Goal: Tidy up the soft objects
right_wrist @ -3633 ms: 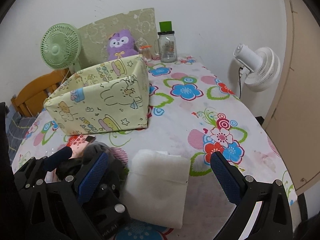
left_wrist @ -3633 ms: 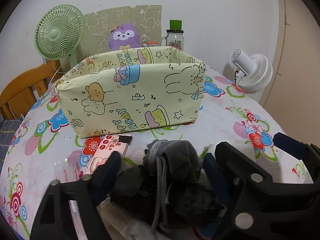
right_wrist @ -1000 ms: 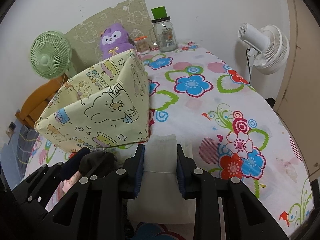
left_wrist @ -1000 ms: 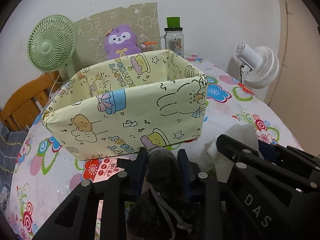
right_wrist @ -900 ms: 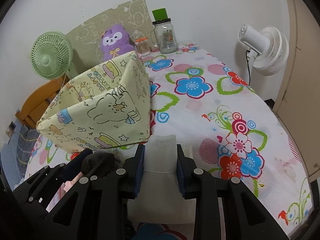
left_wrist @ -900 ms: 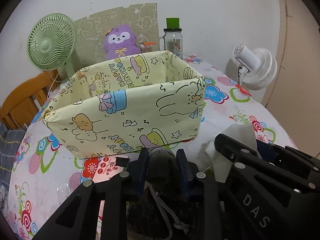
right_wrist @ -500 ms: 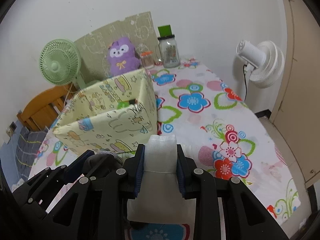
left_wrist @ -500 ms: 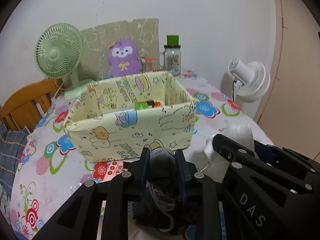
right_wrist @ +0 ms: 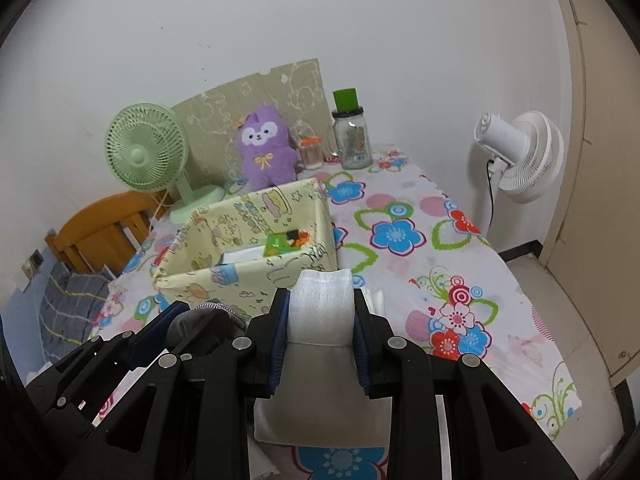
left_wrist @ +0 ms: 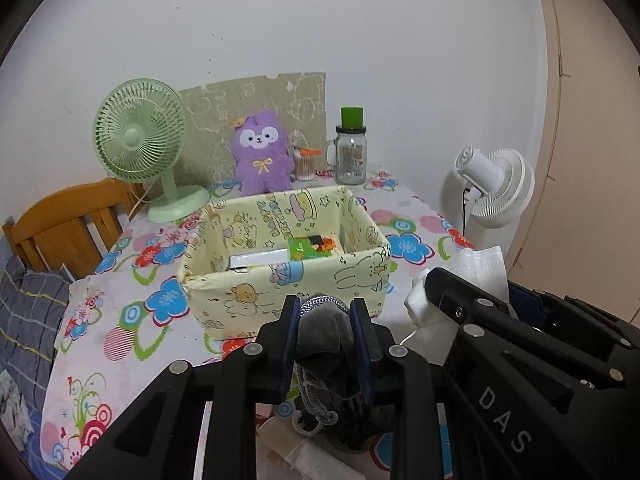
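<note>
Two grippers hang side by side over the flowery tablecloth point(right_wrist: 404, 216), and each one holds something soft. The left gripper point(left_wrist: 326, 344) pinches a dark grey bundle point(left_wrist: 322, 332) with a grey cord; its jaws have just been closing and the bundle sits tight between the blue pads. The right gripper point(right_wrist: 320, 332) squeezes a white cloth point(right_wrist: 322, 308) between its pads, and the rest of the cloth hangs down under it. Both soft things are up off the table, just in front of the yellow fabric box point(left_wrist: 288, 276) with cartoon animals on it. Inside the box lie a white flat thing point(left_wrist: 258, 258) and a green packet point(left_wrist: 310, 246). Behind the box stand a green fan point(left_wrist: 140, 136), a purple plush toy point(left_wrist: 262, 158) and a glass jar point(left_wrist: 351, 156) with a green top. Off to the right stands a white fan point(right_wrist: 520, 156). On the left a wooden chair point(left_wrist: 70, 220) shows beside the table
</note>
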`<state>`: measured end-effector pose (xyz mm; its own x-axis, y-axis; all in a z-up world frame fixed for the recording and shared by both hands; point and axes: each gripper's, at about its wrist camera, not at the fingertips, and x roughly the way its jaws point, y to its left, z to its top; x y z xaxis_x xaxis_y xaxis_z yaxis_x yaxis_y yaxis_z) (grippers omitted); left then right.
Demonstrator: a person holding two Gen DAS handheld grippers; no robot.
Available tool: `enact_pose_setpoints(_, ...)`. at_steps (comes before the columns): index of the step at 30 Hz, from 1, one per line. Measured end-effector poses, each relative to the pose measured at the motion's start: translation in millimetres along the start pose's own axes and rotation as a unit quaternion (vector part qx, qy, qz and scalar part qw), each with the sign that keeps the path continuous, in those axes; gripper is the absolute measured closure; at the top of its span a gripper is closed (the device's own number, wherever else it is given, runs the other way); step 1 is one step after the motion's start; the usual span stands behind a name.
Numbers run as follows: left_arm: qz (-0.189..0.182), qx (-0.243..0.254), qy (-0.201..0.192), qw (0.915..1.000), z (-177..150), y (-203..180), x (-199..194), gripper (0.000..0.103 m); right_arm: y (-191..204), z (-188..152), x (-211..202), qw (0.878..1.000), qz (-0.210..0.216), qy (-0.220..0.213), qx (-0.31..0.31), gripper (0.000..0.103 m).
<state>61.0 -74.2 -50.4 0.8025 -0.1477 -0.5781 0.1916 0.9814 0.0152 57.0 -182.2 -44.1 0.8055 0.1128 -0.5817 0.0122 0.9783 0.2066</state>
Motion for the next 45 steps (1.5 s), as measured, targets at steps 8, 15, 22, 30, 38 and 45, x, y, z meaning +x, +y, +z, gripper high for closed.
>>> enact_pose_setpoints(8, 0.005, -0.002, -0.013, 0.9999, 9, 7, -20, 0.079, 12, 8, -17, 1.000, 0.006, -0.012, -0.006, 0.070)
enact_pose_setpoints(15, 0.011, -0.007, -0.026, 0.9996, 19, 14, -31, 0.079, 24, 20, -26, 0.999, 0.012, -0.023, -0.019, 0.070)
enact_pose_setpoints(22, 0.017, -0.018, -0.030, 0.9992, 24, 24, -31, 0.079, 35, 26, -24, 0.999, 0.017, -0.024, -0.033, 0.070)
enact_pose_setpoints(30, 0.016, -0.025, -0.027, 0.9992, 33, 32, -19, 0.079, 41, 36, -9, 0.999, 0.016, -0.021, -0.040, 0.070)
enact_pose_setpoints(38, 0.009, -0.031, -0.027, 0.9991, 47, 44, 5, 0.079, 50, 54, 16, 0.998, 0.008, -0.020, -0.055, 0.070)
enact_pose_setpoints(45, 0.019, -0.027, -0.024, 0.9992, 62, 56, 27, 0.079, 56, 70, 44, 0.998, 0.017, -0.017, -0.053, 0.070)
